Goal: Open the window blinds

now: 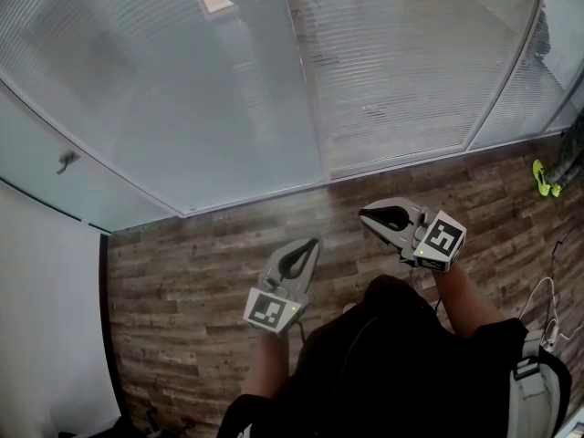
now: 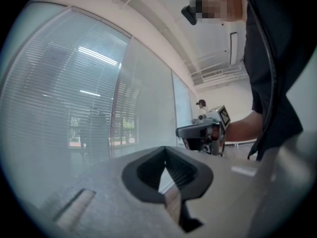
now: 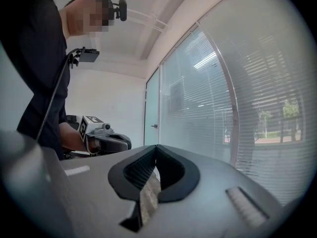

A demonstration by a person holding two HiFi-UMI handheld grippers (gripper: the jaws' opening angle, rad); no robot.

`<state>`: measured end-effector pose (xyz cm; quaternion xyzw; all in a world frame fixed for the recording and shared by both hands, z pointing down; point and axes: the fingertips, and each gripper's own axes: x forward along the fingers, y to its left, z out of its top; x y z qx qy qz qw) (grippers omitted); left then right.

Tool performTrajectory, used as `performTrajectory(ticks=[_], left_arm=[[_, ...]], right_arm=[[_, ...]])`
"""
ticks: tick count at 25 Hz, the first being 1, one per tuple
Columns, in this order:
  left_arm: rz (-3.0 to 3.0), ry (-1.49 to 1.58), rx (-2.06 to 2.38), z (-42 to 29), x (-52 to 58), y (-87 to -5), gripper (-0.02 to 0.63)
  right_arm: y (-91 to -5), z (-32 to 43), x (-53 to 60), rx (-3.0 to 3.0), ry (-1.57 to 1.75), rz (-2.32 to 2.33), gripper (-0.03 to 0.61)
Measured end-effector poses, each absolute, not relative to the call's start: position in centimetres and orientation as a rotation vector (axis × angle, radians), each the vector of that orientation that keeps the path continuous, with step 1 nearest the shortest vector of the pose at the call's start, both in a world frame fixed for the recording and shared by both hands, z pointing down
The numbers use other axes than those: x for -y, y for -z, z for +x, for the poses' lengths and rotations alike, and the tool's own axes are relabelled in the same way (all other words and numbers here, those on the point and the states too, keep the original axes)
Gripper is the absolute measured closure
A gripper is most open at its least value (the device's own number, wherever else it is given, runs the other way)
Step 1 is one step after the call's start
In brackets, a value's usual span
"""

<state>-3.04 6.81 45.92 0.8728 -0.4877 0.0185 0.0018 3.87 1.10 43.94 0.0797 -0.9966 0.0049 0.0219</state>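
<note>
While I stood in front of the glass wall [image 1: 164, 89], I held both tools level, pointing toward it, above the wooden floor [image 1: 182, 308]. The left gripper [image 1: 315, 244] was at the left of the head view and the right gripper [image 1: 364, 213] at the right. The two were apart from each other, and neither one touched anything.

The fingers [image 2: 143, 171] of the left gripper were pressed together, tip against tip, with nothing between them (only the small hollow behind the tips let a strip of the floor show through). The fingers [image 3: 171, 173] of the right gripper were closed in the same way and also empty.

The blinds [image 1: 401, 71] hung behind the glass, ahead of me and well apart from both grippers. Their slats were horizontal and lay close to one another, yet in the gripper views some green and a bright outside showed faintly between them. A grey frame post [image 1: 306, 80] divided the glass into panes.

At the far left, a door handle [image 1: 67, 161] sat on a glass door beside the white wall [image 1: 46, 318]. At the right edge of the head view I saw the yellow-green shoes [image 1: 545, 179] of another person on the floor.
</note>
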Motion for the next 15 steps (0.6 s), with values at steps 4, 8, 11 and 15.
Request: performTrajectory(ticks=[4,8,11,15], left_arm=[[2.732,-0.049,1.524,-3.9,-5.9,-45.8,0.609],[2.711,-0.03,1.545,-4.5,-5.0,-46.1,0.609],[2.688,-0.001,1.571,-5.5,-4.0,-45.7,0.609],[2.669,-0.019,1.598,-6.6,-2.3,-45.8,0.609]], right_arm=[[-43.0,2.8,0.0,3.103,-0.016,0.254,0.574],[-44.2,2.8,1.0,3.068,-0.025,0.243,0.574],[-44.3,2.1,2.4,3.078,-0.035,0.234,0.574],[-44.3,0.8,4.6,3.083,-0.025,0.195,0.574]])
